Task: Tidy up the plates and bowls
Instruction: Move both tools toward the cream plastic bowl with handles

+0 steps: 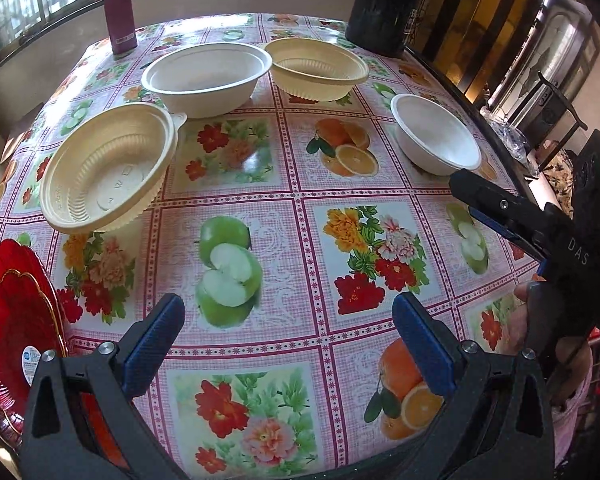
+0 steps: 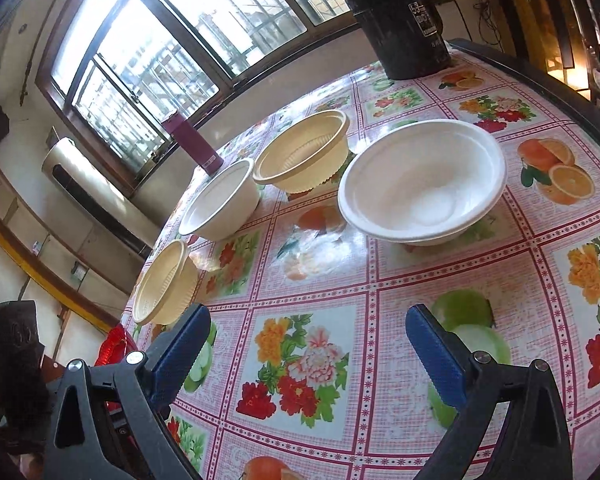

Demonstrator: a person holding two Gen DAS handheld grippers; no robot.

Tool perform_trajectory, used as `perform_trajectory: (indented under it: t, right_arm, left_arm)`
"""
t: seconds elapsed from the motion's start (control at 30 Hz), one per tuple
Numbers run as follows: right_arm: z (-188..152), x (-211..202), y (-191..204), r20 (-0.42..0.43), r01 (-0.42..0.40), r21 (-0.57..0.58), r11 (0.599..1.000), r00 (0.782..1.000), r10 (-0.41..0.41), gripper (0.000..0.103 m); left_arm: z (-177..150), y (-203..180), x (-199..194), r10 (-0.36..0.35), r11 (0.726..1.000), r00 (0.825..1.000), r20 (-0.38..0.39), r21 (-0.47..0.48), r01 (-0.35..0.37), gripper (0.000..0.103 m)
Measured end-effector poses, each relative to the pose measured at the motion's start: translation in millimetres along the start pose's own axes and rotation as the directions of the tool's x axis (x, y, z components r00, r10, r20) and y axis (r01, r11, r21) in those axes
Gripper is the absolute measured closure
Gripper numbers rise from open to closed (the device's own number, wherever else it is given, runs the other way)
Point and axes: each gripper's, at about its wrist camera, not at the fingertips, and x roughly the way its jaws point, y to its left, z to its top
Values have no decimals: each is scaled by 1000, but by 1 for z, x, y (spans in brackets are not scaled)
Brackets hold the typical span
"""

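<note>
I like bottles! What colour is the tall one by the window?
The bottle is dark magenta, clearest in the left wrist view.

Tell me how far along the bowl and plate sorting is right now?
Done: nothing looks stacked; two white bowls and two cream bowls sit apart on the tablecloth. In hand: nothing; the left gripper and right gripper are open and empty. Left: nesting all the bowls and handling the red plates at the table edge.

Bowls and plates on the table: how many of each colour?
White bowls: 2, far and right
Cream ribbed bowls: 2, far and left
Red plates: 1 stack at the left edge; how many plates are in it is unclear
Total: 5
</note>
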Motion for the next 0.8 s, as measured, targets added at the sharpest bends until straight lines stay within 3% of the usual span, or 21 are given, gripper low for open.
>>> perform_trajectory:
  t: [0.27, 0.4, 0.67, 0.8]
  right_arm:
    - [6, -13, -12, 27, 7, 20, 1000, 1000, -8, 3]
    - [9, -6, 1, 4, -18, 17, 1000, 1000, 18, 3]
    - [25, 29, 71, -65, -105, -81, 991, 993, 100, 3]
    - [34, 51, 112, -103, -179, -100, 979, 980, 169, 3]
  left_arm:
    - [4, -8, 8, -12, 1000, 1000, -27, 18, 13, 0]
    - [10, 8, -1, -3, 1000, 1000, -6, -4, 3, 0]
    - [36, 91, -47, 32, 991, 998, 52, -130, -25, 0]
    - [54, 138, -70, 86, 978, 994, 70, -198, -71, 0]
